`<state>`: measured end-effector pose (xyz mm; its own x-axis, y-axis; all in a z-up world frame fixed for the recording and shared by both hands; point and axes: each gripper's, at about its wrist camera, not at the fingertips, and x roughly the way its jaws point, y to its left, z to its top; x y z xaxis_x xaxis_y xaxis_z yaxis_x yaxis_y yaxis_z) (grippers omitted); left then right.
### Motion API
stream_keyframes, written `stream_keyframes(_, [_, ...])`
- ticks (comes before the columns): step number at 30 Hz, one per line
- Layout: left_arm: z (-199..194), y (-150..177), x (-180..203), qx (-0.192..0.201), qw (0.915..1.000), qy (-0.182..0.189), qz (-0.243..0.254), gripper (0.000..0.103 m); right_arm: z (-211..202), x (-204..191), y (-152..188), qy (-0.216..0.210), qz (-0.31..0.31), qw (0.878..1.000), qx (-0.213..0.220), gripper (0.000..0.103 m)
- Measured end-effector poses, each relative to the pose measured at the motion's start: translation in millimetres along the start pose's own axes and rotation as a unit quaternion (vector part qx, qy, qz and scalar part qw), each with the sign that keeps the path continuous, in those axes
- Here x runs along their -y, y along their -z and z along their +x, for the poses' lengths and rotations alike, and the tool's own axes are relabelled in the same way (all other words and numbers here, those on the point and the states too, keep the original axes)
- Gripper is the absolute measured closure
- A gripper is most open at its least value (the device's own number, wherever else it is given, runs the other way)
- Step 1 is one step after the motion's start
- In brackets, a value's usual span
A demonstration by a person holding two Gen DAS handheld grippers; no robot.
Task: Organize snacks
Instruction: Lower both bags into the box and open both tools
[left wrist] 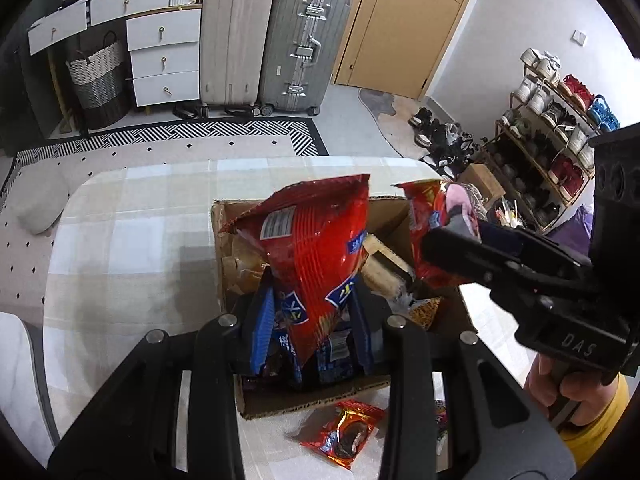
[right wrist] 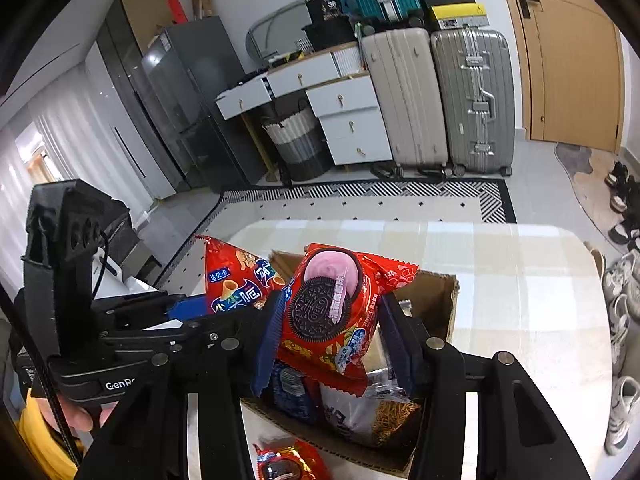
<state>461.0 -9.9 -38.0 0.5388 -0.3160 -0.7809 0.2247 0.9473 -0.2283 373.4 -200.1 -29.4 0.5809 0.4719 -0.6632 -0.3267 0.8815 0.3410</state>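
Red foil is clamped in both claws: the chip bag [left wrist: 320, 256] by the left claw [left wrist: 316, 322], the Oreo packet [right wrist: 340, 312] by the right claw [right wrist: 334, 338]. Both are held directly over the cardboard box [left wrist: 298, 402], its long axis toward 12 o'clock.

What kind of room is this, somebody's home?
Most likely a home's living or entry area: a shoe rack full of shoes near a wooden door, suitcases parked against the wall, and white drawers beside a woven basket.
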Motion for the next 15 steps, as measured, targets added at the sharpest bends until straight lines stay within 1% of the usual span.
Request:
stream_keyframes(7, [25,0,-6,-0.012,0.9999,0.005,-0.003,0.072,13,3,7,-0.001,0.000,1.000,-0.013,0.055])
stream_keyframes(11, [40,-3,-7,-0.027,0.9995,0.013,-0.002,0.072,17,2,8,0.002,-0.002,1.000,-0.019,0.055])
stream_keyframes(15, [44,-3,-7,-0.028,0.9995,0.012,0.004,0.071,20,2,11,0.001,0.001,1.000,-0.024,0.055])
